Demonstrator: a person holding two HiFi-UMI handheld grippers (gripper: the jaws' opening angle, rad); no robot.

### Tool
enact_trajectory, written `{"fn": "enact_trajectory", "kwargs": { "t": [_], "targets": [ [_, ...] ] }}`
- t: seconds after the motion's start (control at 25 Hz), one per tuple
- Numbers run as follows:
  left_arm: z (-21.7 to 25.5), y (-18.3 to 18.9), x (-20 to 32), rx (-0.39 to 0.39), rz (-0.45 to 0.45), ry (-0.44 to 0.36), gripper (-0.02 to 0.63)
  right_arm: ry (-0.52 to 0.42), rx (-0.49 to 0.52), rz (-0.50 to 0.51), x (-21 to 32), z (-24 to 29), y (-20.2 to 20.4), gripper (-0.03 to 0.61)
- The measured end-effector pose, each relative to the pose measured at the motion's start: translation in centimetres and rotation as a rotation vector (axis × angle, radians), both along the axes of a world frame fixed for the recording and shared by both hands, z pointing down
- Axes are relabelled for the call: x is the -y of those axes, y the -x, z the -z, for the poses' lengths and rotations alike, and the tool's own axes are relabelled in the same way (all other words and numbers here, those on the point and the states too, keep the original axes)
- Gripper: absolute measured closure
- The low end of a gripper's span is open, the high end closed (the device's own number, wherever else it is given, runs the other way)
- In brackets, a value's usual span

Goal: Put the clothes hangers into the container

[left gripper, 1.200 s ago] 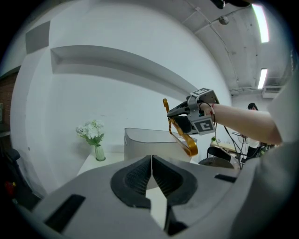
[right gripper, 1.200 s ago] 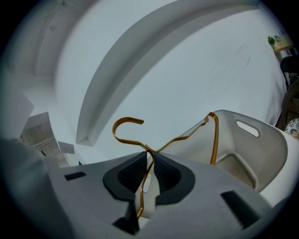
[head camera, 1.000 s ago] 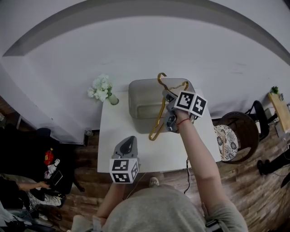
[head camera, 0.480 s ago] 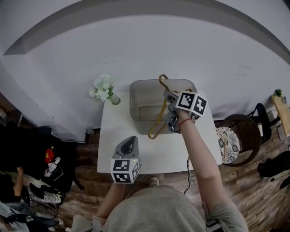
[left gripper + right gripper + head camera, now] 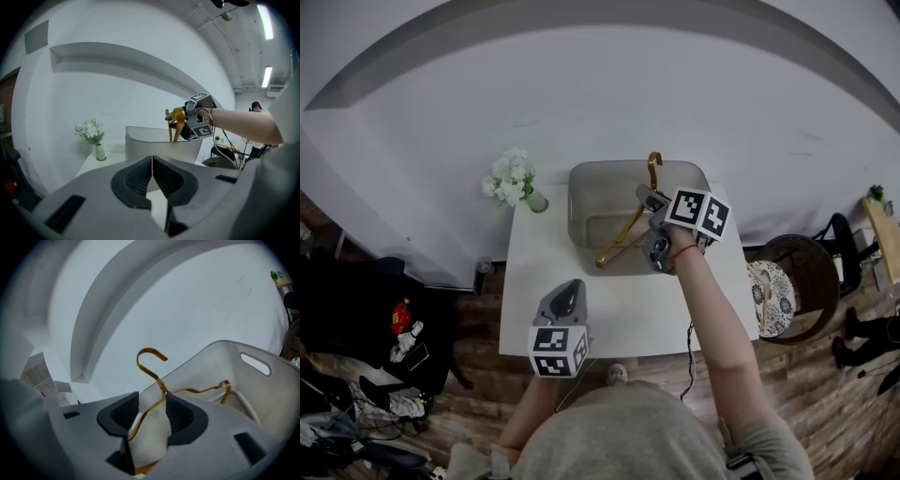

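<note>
A gold wire clothes hanger (image 5: 623,234) lies slanted inside the grey plastic container (image 5: 591,187) on the white table, its hook (image 5: 654,161) sticking up over the far rim. My right gripper (image 5: 649,204) hovers at the container's right rim. In the right gripper view the hanger's neck (image 5: 157,380) runs through the gap between the jaws, which have just been opening; the right gripper (image 5: 152,404) is open, its pads apart. My left gripper (image 5: 567,298) rests low over the table's front, its jaws together and empty (image 5: 152,161). From the left gripper view, the hanger (image 5: 178,116) stands above the container (image 5: 140,143).
A small vase of white flowers (image 5: 514,183) stands at the table's back left corner. The white table (image 5: 600,300) is backed by a white wall. A round dark chair (image 5: 792,281) stands to the right of the table, on the wooden floor.
The hanger has dropped from hanging over the container's front edge to lying inside it, hook now at the far rim. The right gripper sank slightly and its jaws have parted.
</note>
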State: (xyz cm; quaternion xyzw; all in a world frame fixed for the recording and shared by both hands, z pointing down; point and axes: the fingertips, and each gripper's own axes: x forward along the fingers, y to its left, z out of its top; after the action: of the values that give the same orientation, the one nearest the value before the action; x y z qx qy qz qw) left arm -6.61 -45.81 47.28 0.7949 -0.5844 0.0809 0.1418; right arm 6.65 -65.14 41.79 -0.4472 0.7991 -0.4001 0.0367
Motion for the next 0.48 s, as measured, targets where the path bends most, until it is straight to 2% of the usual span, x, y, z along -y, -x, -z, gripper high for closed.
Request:
{"fn": "enact_trajectory", "kwargs": {
  "t": [0.48],
  "targets": [
    [0.0, 0.0, -0.8, -0.007, -0.009, -0.003, 0.601, 0.005, -0.046, 0.013, -1.2, 0.1, 0.5, 0.382]
  ]
}}
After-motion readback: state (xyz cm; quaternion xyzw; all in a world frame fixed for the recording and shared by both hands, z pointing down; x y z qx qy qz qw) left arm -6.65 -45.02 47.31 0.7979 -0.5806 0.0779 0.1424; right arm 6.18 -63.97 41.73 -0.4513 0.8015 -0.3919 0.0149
